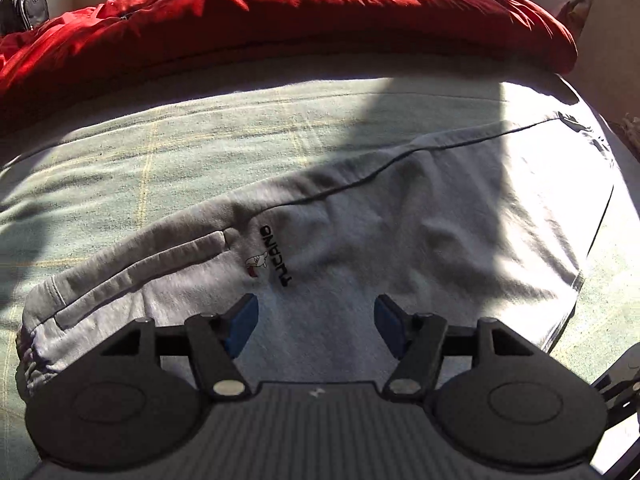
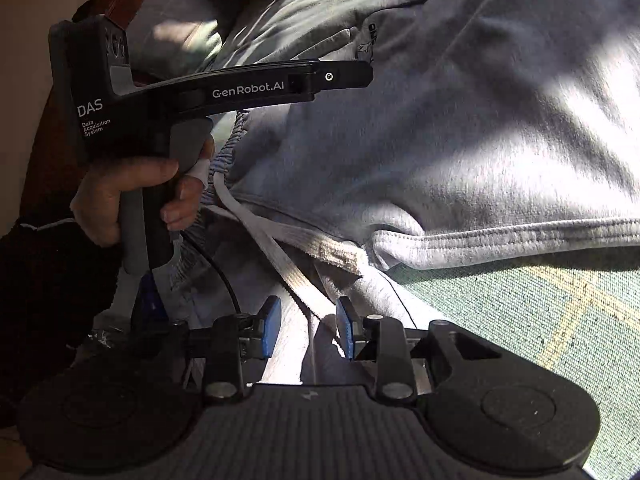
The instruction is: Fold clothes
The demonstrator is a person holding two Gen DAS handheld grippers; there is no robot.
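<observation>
Grey sweatpants [image 1: 360, 216] with a black TUCANO logo [image 1: 276, 256] lie flat on a green blanket [image 1: 140, 152], waistband to the left. My left gripper [image 1: 316, 320] hovers open just over the fabric below the logo, nothing between its blue pads [image 1: 244, 320]. In the right wrist view the same sweatpants [image 2: 460, 120] show a stitched hem [image 2: 500, 236] and a white drawstring [image 2: 280, 256]. My right gripper [image 2: 308, 328] is open, and the drawstring and grey fabric run between its pads. The left gripper [image 2: 360, 74] appears side-on there, held by a hand [image 2: 120, 196].
A red duvet [image 1: 280, 12] is bunched along the far side of the bed, with a black bag [image 1: 22, 4] at the far left corner. The blanket [image 2: 540, 312] is bare to the right of the hem. A black cable [image 2: 224, 276] hangs from the left device.
</observation>
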